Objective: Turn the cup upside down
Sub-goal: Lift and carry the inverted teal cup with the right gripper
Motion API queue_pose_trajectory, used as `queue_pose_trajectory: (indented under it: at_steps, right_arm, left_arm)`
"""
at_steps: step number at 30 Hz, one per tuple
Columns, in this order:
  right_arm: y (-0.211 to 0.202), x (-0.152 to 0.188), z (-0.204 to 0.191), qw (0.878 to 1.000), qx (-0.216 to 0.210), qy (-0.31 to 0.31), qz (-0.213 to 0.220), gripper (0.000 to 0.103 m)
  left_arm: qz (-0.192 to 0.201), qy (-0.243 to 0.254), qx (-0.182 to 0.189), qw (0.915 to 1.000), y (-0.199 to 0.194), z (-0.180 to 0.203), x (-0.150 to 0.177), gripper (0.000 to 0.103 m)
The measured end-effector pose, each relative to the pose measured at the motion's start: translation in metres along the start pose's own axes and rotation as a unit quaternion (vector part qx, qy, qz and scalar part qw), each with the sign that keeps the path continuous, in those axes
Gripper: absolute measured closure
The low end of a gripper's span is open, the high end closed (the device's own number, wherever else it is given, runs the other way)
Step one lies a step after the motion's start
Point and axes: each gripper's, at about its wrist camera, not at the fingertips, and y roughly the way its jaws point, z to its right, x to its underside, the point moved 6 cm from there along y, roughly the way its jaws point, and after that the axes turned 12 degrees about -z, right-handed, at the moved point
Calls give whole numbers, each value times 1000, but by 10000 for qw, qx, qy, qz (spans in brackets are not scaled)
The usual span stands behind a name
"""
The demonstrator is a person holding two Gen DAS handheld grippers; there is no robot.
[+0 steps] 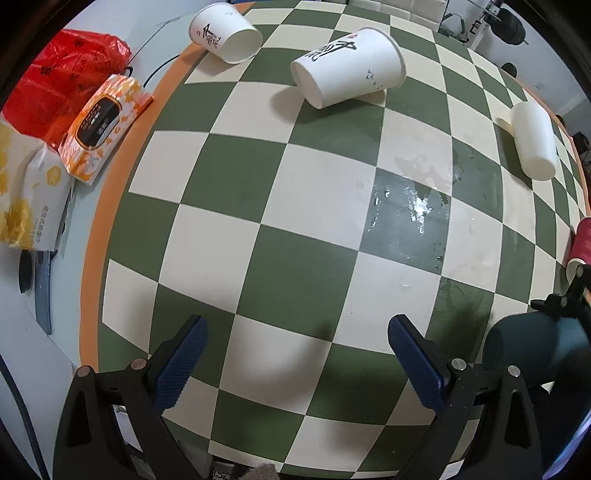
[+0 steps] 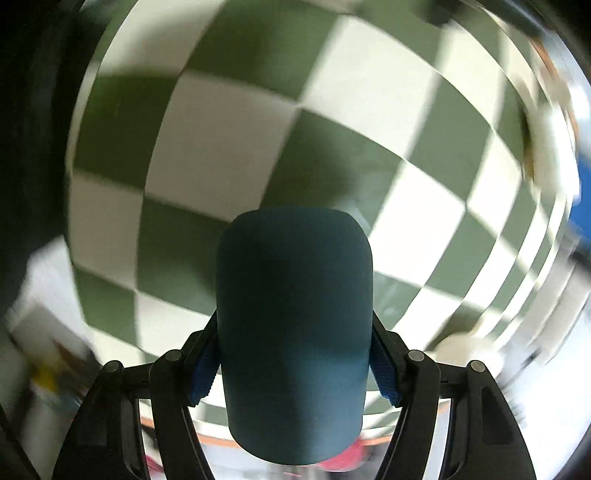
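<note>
The checkered mat (image 1: 295, 229) is seen covering most of the table, and a wet patch (image 1: 410, 210) is visible on it right of centre. Three white paper cups are seen lying on their sides: one printed cup (image 1: 349, 66) near the far middle, a second (image 1: 225, 33) at the far left edge, and a plain one (image 1: 533, 142) at the right. A wipes pack (image 1: 101, 125) and a red bag (image 1: 70, 70) are placed off the mat to the left. The dark teal cup (image 2: 293, 332) is pinched between the blue pads (image 2: 203, 369) of the right gripper (image 2: 293, 373), held above the mat and apparently clear of it; which end faces forward cannot be told. The left gripper (image 1: 295, 365) is held low over the near mat with fingers spread wide and nothing between them. Slippage is judged the main risk: the cup is gripped on smooth curved walls, and rotation could let it twist out. If it is set down on the wet patch, sliding could follow.
</note>
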Motion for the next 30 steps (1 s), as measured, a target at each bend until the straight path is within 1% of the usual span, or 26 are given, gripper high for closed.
queue_pose_trajectory:
  at_steps: [1,2,3,4,6,7,8,9,10,12,15,16,17,19,20,21,22,25,27,28,30]
  right_arm:
    - [-4,1,11,9995,-214,224,110,32]
    - [-8,3,23,9967,-554,531,252,32]
    - [-6,-2,18,9934,-781,748,374,32]
    - [-10,2,31,9857,-1136,1096,589,32]
    - [-10,8,46,9709,-1606,1583,801,32]
    - [-9,12,57,9583,-1908,1901,958,32]
    - [-7,16,61,9499,-2074,2095,1037,32]
    - [-3,22,73,9386,-2286,2322,1129,32]
    - [1,24,76,9256,-2481,2577,1240,32]
    - [3,25,83,9059,-2701,2942,1407,32]
    - [22,42,98,8760,-2981,3440,1593,32]
    - [26,46,106,8709,-3016,3526,1624,32]
    - [23,55,98,8687,-2977,3599,1651,32]
    - [27,62,104,8590,-3041,3752,1702,32]
    - [29,63,106,8545,-3087,3813,1706,32]
    - [27,56,94,8524,-3093,3854,1709,32]
    - [26,58,89,8517,-3097,3870,1701,32]
    - [22,60,84,8546,-3077,3842,1654,32]
    - [25,70,55,8569,-3046,3832,1617,32]
    - [27,72,54,8573,-3055,3828,1589,32]
    - [34,77,35,8565,-3080,3839,1556,31]
  left_arm:
    - [11,18,0,10000,-2,-1,0,3]
    - [28,35,1,10000,-6,-2,-5,3]
    - [51,57,1,10000,-6,-5,-5,3]
    - [68,73,-1,10000,-7,-4,-6,3]
    - [97,107,8,9999,-9,-2,-6,3]
    - [104,120,12,9999,-10,0,-7,3]
    - [110,128,14,9999,-11,0,-7,3]
    - [122,140,14,9998,-11,-1,-5,3]
    - [132,152,9,9998,-11,-2,-6,3]
    - [147,176,7,9997,-11,2,-6,3]
    - [171,237,-12,9996,-6,2,-2,3]
    - [175,255,-12,9995,-4,0,-1,3]
    - [180,276,-21,9995,-5,1,0,3]
    - [187,305,-20,9994,-3,4,2,3]
    - [188,323,-20,9993,-1,3,1,3]
    - [192,347,-26,9992,0,3,0,3]
    - [191,368,-34,9991,0,5,1,3]
    - [184,407,-43,9990,0,10,4,3]
    - [186,423,-42,9989,1,12,6,3]
    - [181,430,-45,9989,1,12,7,3]
    - [179,432,-51,9989,1,13,9,3]
